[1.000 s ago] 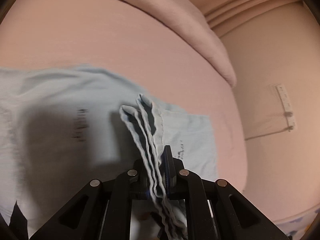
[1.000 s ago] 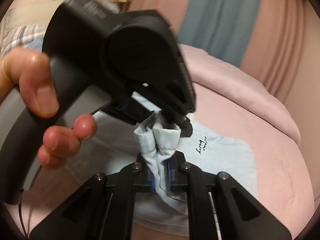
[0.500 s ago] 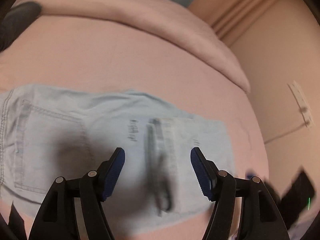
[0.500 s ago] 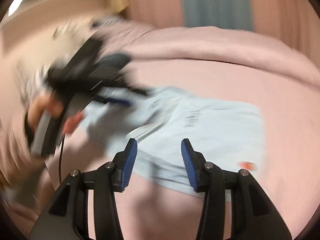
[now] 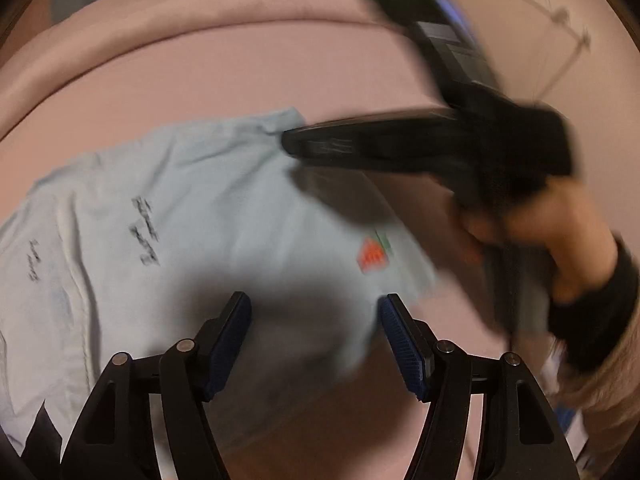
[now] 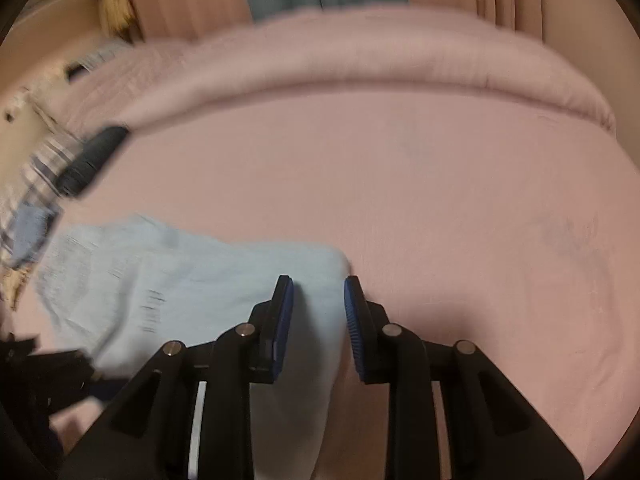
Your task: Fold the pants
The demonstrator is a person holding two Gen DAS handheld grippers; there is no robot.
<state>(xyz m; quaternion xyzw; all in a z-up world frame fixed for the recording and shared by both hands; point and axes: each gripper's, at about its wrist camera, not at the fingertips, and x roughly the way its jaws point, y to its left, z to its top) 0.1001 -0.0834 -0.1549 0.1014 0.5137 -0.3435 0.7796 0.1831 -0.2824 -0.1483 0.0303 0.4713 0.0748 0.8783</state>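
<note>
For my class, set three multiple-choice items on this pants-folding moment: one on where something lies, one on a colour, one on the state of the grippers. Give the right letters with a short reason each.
1. Where do the pants lie?
A. on the pink bed
B. on a wooden floor
C. hanging from a rail

2. What colour is the small patch on the pants?
A. purple
B. orange-red
C. yellow

3. How do the left gripper and right gripper stand?
A. both shut on cloth
B. only the left open
C. both open, holding nothing

Answers:
1 A: the light blue cloth lies spread on the pink bed.
2 B: the left wrist view shows an orange-red mark near the cloth's right edge.
3 C: each wrist view shows a gap between the blue pads, with the cloth lying below them, not pinched.
</note>
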